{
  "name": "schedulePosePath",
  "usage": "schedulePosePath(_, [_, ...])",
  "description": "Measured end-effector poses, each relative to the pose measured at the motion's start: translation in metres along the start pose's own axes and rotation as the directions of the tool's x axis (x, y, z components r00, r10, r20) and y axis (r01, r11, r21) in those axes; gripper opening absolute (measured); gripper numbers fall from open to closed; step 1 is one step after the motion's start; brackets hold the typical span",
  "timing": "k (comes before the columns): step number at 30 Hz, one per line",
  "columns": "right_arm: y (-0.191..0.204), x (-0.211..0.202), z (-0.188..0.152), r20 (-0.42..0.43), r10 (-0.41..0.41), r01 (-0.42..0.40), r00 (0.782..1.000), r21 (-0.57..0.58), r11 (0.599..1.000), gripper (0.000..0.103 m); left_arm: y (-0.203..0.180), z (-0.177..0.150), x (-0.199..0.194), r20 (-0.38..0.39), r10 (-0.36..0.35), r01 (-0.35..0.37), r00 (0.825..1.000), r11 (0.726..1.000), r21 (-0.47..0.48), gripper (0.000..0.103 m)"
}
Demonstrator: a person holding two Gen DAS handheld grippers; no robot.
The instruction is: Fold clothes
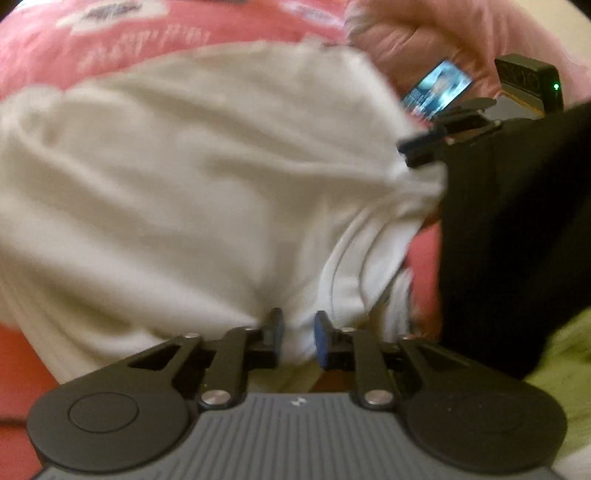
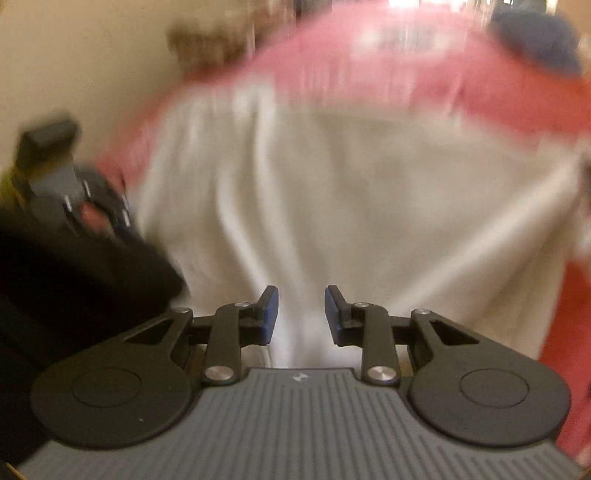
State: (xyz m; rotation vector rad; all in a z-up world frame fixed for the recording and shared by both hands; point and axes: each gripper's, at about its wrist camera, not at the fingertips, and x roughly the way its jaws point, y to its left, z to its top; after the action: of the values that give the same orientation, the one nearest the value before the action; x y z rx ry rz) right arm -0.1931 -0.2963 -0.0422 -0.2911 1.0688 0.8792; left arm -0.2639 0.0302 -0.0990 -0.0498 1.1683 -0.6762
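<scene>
Over a pink bedspread (image 1: 140,33), a white garment (image 1: 192,177) is lying spread out, filling the middle of both views. Both grippers are pointing forward over its near edge. The left gripper (image 1: 298,338) is holding its blue-padded fingers slightly apart, cloth bunching between them; whether they are pinching it is unclear. The right gripper (image 2: 301,314) is keeping its fingers apart above the fabric. Only the left wrist view is showing a lit phone screen (image 1: 437,90); only the right wrist view is showing a beige wall (image 2: 74,55), heavily blurred.
</scene>
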Motion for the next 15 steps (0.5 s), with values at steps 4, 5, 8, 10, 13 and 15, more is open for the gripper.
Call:
schedulePosePath(4, [0.007, 0.025, 0.002, -0.061, 0.006, -0.007, 0.998, -0.015, 1.000, 0.026, 0.002, 0.001, -0.011, -0.020, -0.022, 0.021, 1.000, 0.999, -0.046, 0.016])
schedulePosePath(5, [0.004, 0.019, 0.009, -0.062, 0.010, -0.010, 0.998, 0.011, 1.000, 0.026, 0.004, 0.002, -0.018, -0.021, -0.026, 0.025, 0.999, 0.998, -0.054, 0.016])
schedulePosePath(8, [-0.002, -0.008, 0.031, 0.026, -0.023, 0.023, 0.999, 0.017, 1.000, 0.027, 0.009, 0.007, -0.048, 0.032, -0.016, 0.017, 0.999, 0.999, -0.027, 0.018])
schedulePosePath(10, [-0.012, -0.027, 0.049, 0.114, -0.074, 0.071, 0.991, 0.038, 0.997, 0.027, 0.015, 0.017, -0.069, 0.098, -0.004, 0.006, 0.995, 1.000, -0.020, 0.026])
schedulePosePath(13, [-0.032, -0.034, 0.072, 0.222, -0.194, 0.174, 0.956, 0.107, 0.979, 0.027, 0.032, 0.035, -0.074, 0.177, 0.094, -0.082, 0.980, 0.994, -0.075, 0.027])
schedulePosePath(15, [-0.050, -0.022, 0.074, 0.235, -0.269, 0.229, 0.934, 0.185, 0.956, 0.027, 0.047, 0.036, -0.061, 0.159, 0.181, -0.161, 0.970, 0.978, -0.128, 0.026])
